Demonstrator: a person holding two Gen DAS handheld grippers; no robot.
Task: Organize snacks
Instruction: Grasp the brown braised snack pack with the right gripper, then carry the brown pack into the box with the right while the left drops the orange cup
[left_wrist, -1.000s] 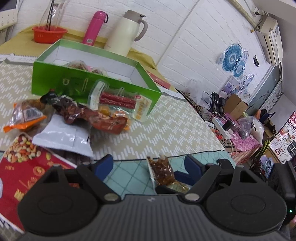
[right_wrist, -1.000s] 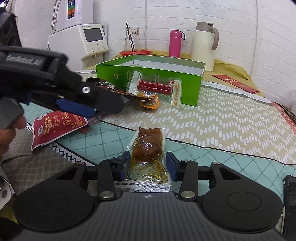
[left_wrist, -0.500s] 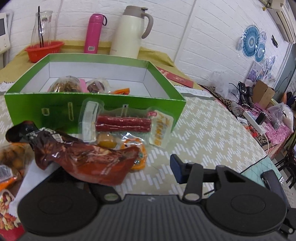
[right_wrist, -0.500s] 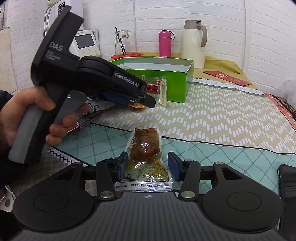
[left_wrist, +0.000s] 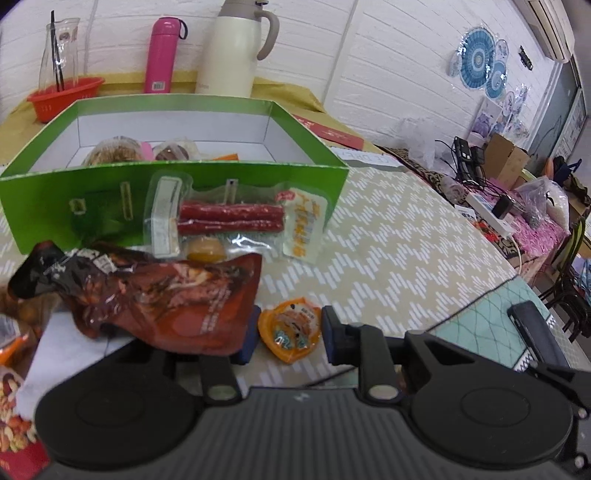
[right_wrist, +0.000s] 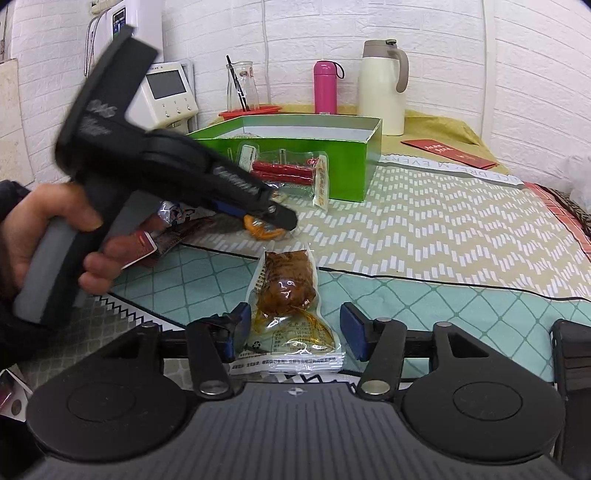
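A small orange snack packet (left_wrist: 290, 328) lies on the patterned cloth. My left gripper (left_wrist: 289, 338) has its jaws closing on the packet, and the pads touch its two edges. A dark red vacuum pack (left_wrist: 166, 299) overlaps the left finger. Behind it, a sausage pack (left_wrist: 232, 218) leans on the green box (left_wrist: 55, 206), which holds a few wrapped snacks. In the right wrist view a hand holds the left gripper (right_wrist: 273, 221) over the orange packet (right_wrist: 260, 229). My right gripper (right_wrist: 295, 328) has its jaws opening. A clear packet of brown snack (right_wrist: 288, 291) lies flat between them, untouched.
At the left edge lie a red nut bag (left_wrist: 11, 406) and a white packet (left_wrist: 62, 347). Behind the box stand a pink bottle (left_wrist: 160, 55), a cream jug (left_wrist: 236, 48) and a red basket (left_wrist: 62, 96). A red envelope (right_wrist: 450, 153) lies at the far right.
My left gripper swung towards the box and came down over the orange packet, its jaws narrowing around it. The right gripper's jaws widened away from the brown snack packet.
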